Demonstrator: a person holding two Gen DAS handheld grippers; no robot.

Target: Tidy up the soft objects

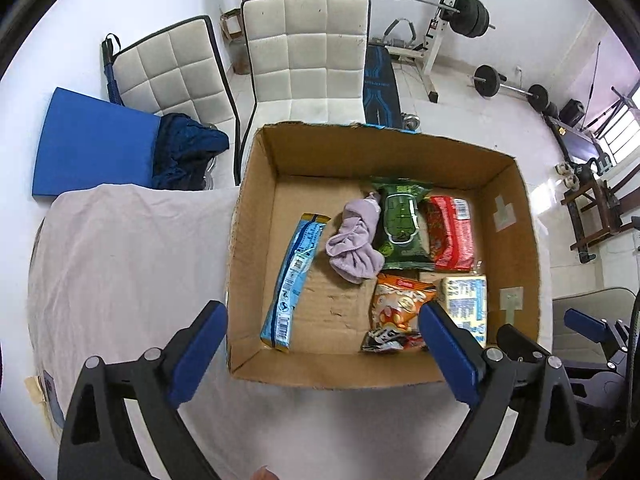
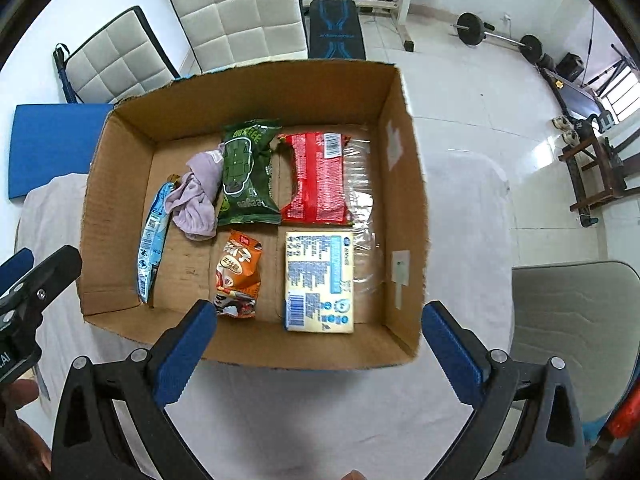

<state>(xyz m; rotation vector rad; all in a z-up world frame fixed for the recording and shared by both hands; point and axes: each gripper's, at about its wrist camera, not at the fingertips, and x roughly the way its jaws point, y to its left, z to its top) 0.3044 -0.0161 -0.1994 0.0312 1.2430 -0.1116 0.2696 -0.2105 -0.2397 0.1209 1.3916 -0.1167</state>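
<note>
An open cardboard box (image 1: 256,216) (image 2: 404,184) stands on a table under a pale cloth. Inside lie a long blue packet (image 1: 292,284) (image 2: 152,240), a crumpled lilac cloth (image 1: 354,244) (image 2: 196,200), a green packet (image 1: 402,224) (image 2: 246,176), a red packet (image 1: 452,232) (image 2: 318,176), an orange snack bag (image 1: 400,308) (image 2: 238,272) and a pale yellow pack (image 1: 466,300) (image 2: 320,280). My left gripper (image 1: 322,356) hangs open above the box's near edge, holding nothing. My right gripper (image 2: 316,354) is open over the near wall, also with nothing in it.
Two white padded chairs (image 1: 308,52) (image 2: 240,12) stand behind the table, with a blue mat (image 1: 92,144) (image 2: 52,148) at the left. Weight benches and barbells (image 1: 460,12) (image 2: 496,40) fill the far floor. A grey chair seat (image 2: 576,312) is at the right.
</note>
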